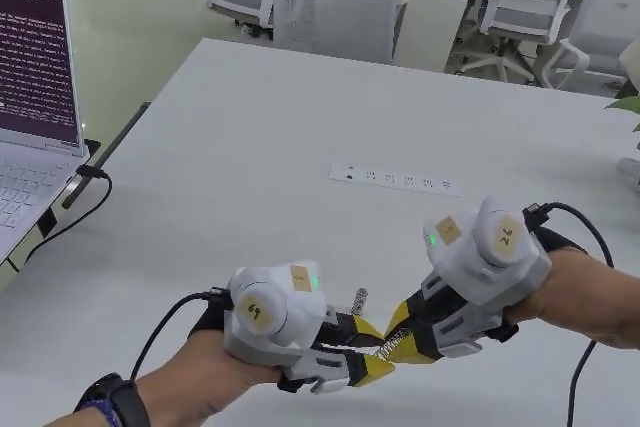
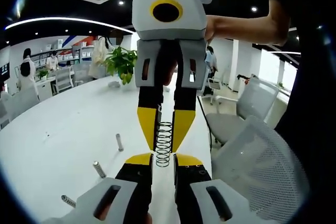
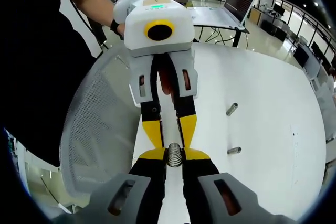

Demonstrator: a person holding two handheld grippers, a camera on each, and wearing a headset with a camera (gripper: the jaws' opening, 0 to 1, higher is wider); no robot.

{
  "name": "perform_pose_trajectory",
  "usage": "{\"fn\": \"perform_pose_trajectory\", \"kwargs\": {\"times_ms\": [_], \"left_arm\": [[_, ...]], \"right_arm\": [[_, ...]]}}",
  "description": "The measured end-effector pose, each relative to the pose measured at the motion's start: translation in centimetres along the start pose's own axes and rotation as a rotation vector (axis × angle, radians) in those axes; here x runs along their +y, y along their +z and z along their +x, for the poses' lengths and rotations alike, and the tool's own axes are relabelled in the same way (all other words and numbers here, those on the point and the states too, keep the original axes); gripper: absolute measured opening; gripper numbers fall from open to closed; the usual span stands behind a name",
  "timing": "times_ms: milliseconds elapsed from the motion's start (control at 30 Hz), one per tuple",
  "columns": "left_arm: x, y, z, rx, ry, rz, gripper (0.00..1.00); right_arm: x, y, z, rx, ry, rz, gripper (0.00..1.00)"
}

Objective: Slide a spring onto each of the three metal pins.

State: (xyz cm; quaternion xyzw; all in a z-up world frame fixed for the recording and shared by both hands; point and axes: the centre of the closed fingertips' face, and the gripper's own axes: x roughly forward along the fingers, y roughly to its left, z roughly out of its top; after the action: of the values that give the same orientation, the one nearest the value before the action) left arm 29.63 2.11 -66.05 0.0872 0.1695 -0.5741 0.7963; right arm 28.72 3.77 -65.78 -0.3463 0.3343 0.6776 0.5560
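The spring (image 2: 164,144) pinched between both pairs of jaw tips is bare grey metal wire, and its coils catch the light. The left gripper (image 2: 163,162) and the right gripper (image 3: 175,157) have smooth white plastic housings with a soft sheen, and matt black jaws with matt yellow tips. To the left of the left gripper's jaws, the pins (image 2: 119,141) are dull grey metal on a smooth white table (image 2: 79,124) with little gloss. To their right, a chair (image 2: 262,166) has a coarse grey mesh back.

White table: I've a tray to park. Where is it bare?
Bare: the white table between the open silver laptop and the flush socket strip. Crowded: near edge, where left gripper and right gripper meet at a coiled metal spring.
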Motion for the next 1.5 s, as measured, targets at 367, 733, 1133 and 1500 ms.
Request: {"fn": "perform_pose_trajectory", "kwargs": {"times_ms": [367,733,1133,1500], "left_arm": [[0.4,-0.6,-1.0,0.011,0.024,-0.021,0.12],[0.9,-2.5,-3.7,0.034,0.085,-0.078,0.18],[2.9,-3.7,-7.6,0.02,0.199,-0.146,0.26],[4.0,-5.4,-10.7,0.042,0.276,-0.182,0.32]], "right_arm": [[-0.5,-1.0,-0.2,0.005,-0.018,0.027,0.08],[-0.4,-2.8,-0.4,0.01,-0.03,0.067,0.08],[-0.9,-4.2,-1.0,0.022,-0.06,0.105,0.08],[-1.4,-5.1,-1.3,0.028,-0.075,0.13,0.08]]}}
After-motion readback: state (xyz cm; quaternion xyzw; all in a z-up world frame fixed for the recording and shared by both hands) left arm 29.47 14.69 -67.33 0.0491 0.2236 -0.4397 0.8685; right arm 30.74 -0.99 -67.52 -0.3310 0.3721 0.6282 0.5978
